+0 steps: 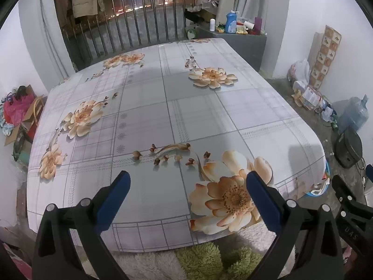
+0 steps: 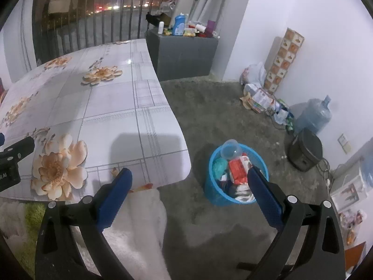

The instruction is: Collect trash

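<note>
A blue trash bin (image 2: 213, 193) stands on the floor right of the table's near corner. It holds a clear plastic cup (image 2: 230, 149), a red packet (image 2: 237, 169), a teal wad and other scraps. My right gripper (image 2: 189, 175) is open and empty, its right finger in front of the bin's rim. My left gripper (image 1: 188, 176) is open and empty above the near edge of the table (image 1: 149, 107), which has a floral cloth. The bin's rim (image 1: 326, 177) peeks out past the table's right edge in the left wrist view. The right gripper's body (image 1: 349, 210) shows at the right there.
A fluffy white and green seat cover (image 2: 139, 228) lies under the table's near edge. A grey cabinet (image 2: 184, 53) with bottles stands at the back. Bags and packets (image 2: 258, 93), a water jug (image 2: 312, 114) and a black appliance (image 2: 305, 150) line the right wall. Clutter (image 1: 18, 112) sits left of the table.
</note>
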`<control>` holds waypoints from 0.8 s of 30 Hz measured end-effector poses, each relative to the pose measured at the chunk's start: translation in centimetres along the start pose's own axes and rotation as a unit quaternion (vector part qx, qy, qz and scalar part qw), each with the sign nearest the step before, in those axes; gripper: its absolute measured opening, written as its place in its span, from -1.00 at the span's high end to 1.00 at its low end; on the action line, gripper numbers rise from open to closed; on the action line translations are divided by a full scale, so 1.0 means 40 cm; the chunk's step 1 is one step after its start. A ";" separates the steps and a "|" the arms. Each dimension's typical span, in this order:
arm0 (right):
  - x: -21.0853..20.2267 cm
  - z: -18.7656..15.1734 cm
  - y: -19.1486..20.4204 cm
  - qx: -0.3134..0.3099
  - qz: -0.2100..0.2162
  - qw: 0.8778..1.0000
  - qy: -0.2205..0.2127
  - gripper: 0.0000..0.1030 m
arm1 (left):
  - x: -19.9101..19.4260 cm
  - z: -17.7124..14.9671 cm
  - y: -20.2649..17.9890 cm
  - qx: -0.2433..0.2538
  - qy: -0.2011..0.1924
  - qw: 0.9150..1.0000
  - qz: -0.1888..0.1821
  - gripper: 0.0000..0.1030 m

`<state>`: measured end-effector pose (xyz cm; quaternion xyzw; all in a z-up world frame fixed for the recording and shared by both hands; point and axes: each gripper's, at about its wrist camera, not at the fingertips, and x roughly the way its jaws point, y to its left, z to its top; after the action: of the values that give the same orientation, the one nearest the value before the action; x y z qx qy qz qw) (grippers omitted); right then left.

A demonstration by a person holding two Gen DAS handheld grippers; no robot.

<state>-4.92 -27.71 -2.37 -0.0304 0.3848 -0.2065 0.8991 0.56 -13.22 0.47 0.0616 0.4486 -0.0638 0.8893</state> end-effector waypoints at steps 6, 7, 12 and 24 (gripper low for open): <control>-0.001 0.000 0.004 0.000 0.002 1.000 -0.002 -0.84 | 0.000 -0.001 -0.010 0.008 0.002 1.000 0.000 -0.89; -0.001 0.000 0.004 0.000 0.002 1.000 -0.002 -0.84 | -0.001 -0.001 -0.012 0.009 0.002 1.000 0.000 -0.89; -0.002 0.001 0.001 0.002 0.001 1.000 -0.003 -0.84 | -0.007 -0.002 -0.017 0.014 -0.001 1.000 -0.007 -0.89; -0.013 0.003 -0.006 0.001 -0.011 1.000 -0.011 -0.84 | -0.017 0.000 -0.025 0.020 -0.008 1.000 -0.013 -0.89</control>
<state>-5.25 -27.74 -1.88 -0.0359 0.3739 -0.2163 0.9012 0.00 -14.16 0.94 0.0726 0.4409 -0.0851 0.8905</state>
